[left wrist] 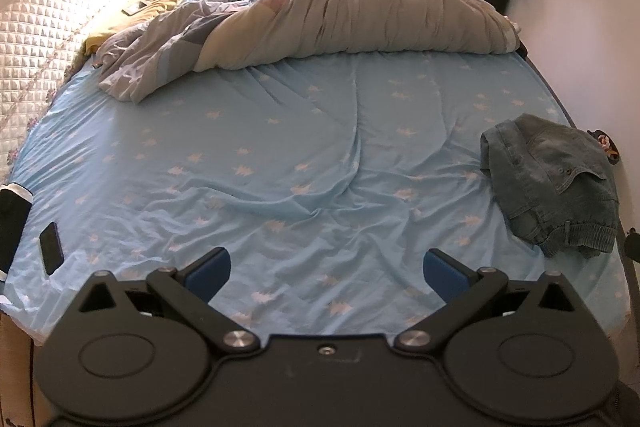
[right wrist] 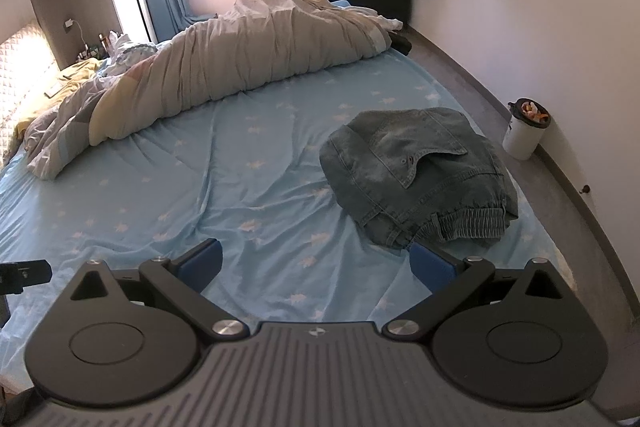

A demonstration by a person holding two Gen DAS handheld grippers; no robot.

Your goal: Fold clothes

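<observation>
A folded blue denim garment (right wrist: 420,179) with an elastic cuff lies on the light blue bed sheet (right wrist: 240,187) near the bed's right edge. It also shows at the right of the left wrist view (left wrist: 552,183). My right gripper (right wrist: 316,263) is open and empty, hovering over the sheet just in front of the denim, with its right finger close to the cuff. My left gripper (left wrist: 326,271) is open and empty over bare sheet (left wrist: 280,167), well to the left of the denim.
A rumpled grey duvet (left wrist: 320,15) lies across the far half of the bed. A black phone (left wrist: 51,247) lies near the left edge. A white bin (right wrist: 526,131) stands on the floor by the right wall. Clothes hang at the window.
</observation>
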